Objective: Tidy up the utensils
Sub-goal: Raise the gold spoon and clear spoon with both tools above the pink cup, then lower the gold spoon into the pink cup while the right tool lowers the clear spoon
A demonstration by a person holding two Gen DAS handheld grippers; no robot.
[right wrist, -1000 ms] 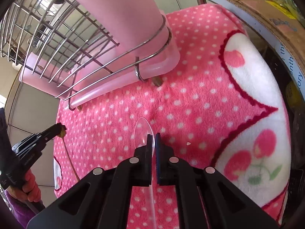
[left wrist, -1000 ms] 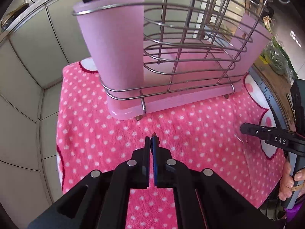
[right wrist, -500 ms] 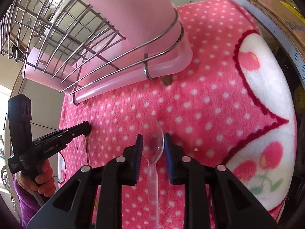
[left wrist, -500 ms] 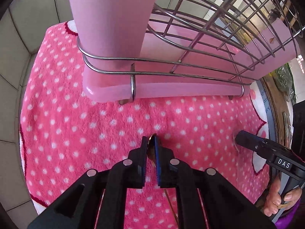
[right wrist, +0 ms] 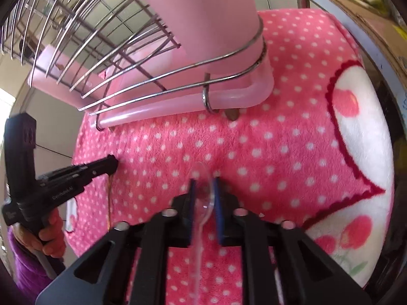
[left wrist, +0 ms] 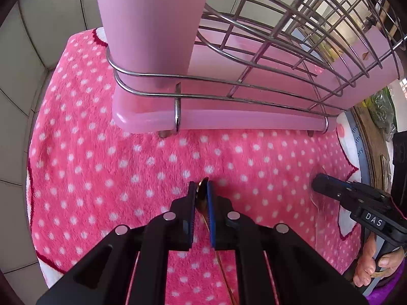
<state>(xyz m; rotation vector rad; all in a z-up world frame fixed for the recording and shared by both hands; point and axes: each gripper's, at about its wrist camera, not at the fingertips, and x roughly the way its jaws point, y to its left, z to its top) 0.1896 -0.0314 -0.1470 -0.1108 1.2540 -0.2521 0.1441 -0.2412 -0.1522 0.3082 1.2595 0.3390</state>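
Narrowing right gripper [right wrist: 203, 185] fingers, clear spoon [right wrist: 202, 178] (between)

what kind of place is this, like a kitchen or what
Probably a home kitchen corner. A wire utensil rack with pink plastic cups and drip tray stands on a pink polka-dot towel, against a tiled wall. A spoon sits in each claw.

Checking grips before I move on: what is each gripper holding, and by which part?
Left gripper pinches the gold spoon at its bowl. Right gripper brackets the clear plastic spoon at its bowl; contact unclear.
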